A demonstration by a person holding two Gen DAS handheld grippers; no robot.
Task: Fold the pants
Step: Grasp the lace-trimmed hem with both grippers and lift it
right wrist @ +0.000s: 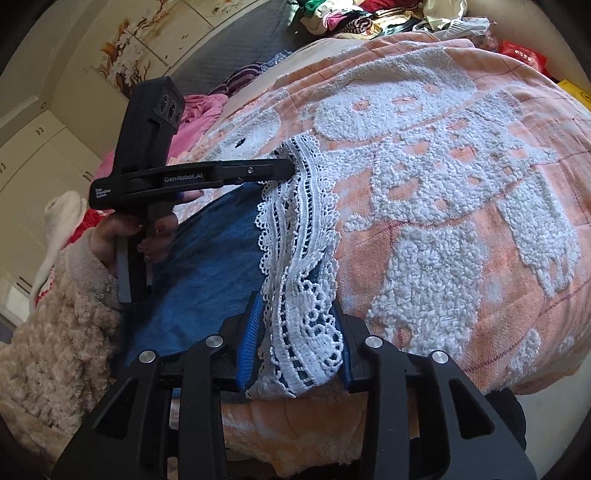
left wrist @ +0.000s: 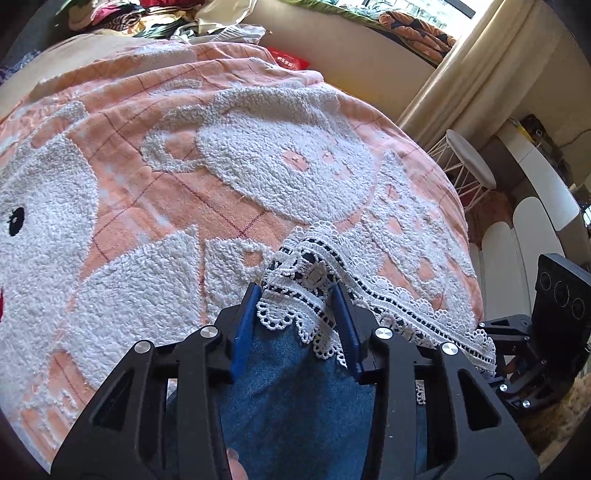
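Blue denim pants (left wrist: 295, 398) with a white lace hem (left wrist: 314, 273) lie on a pink bedspread (left wrist: 184, 110) with white tufted figures. My left gripper (left wrist: 296, 290) is shut on a bunched part of the lace hem, which fills the gap between its blue pads (left wrist: 243, 325). In the right wrist view my right gripper (right wrist: 295, 302) is shut on the lace hem (right wrist: 306, 332) further along, near the bed's edge. The left gripper (right wrist: 288, 168) shows there from the side, its tip in the lace, with the denim (right wrist: 207, 258) between the two. A hand (right wrist: 122, 232) holds its handle.
A heap of mixed clothes (right wrist: 369, 18) lies at the bed's far end, with a red packet (left wrist: 286, 61) beside it. A white wire stool (left wrist: 469, 162) stands off the bed's side. A fluffy beige sleeve (right wrist: 55, 332) sits low at left.
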